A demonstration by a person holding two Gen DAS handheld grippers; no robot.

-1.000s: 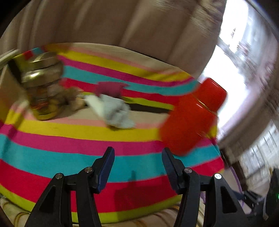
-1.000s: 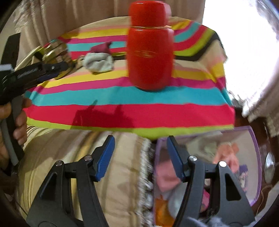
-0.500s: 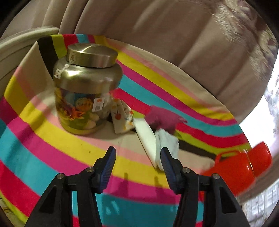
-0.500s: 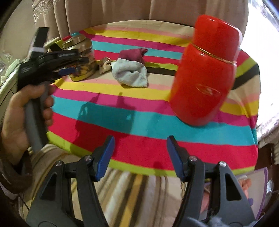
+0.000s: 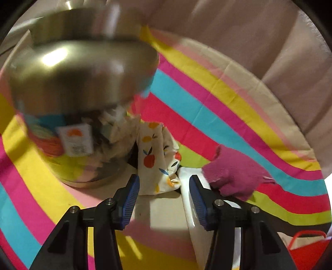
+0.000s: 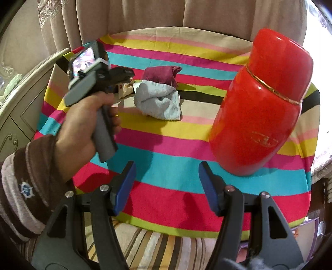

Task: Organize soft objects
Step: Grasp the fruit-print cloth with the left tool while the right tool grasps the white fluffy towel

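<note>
My left gripper (image 5: pixel 164 193) hangs low over the striped table, its jaws closing. The lower end of a fruit-print cloth (image 5: pixel 157 157) lies just between the tips, and the pads do not press it. This cloth leans on a gold-lidded jar (image 5: pixel 83 83). To its right lie a pale towel (image 5: pixel 186 176) and a magenta cloth (image 5: pixel 232 174). In the right wrist view a hand holds the left gripper (image 6: pixel 124 76) beside the fruit-print cloth (image 6: pixel 126 89), pale towel (image 6: pixel 159 101) and magenta cloth (image 6: pixel 161 73). My right gripper (image 6: pixel 166 182) is open and holds nothing, near the table's front edge.
A tall red jar (image 6: pixel 259 108) stands on the right of the striped tablecloth (image 6: pixel 176 145). Beige curtains (image 6: pixel 207 14) hang behind the table. A cream cabinet (image 6: pixel 18 99) is at the left. A purple bin's edge (image 6: pixel 311 226) shows low right.
My left gripper has moved in close and lower toward the gold-lidded jar and the fruit-print cloth, and its jaws have narrowed. My right gripper swung from over the purple bin to the table's front.
</note>
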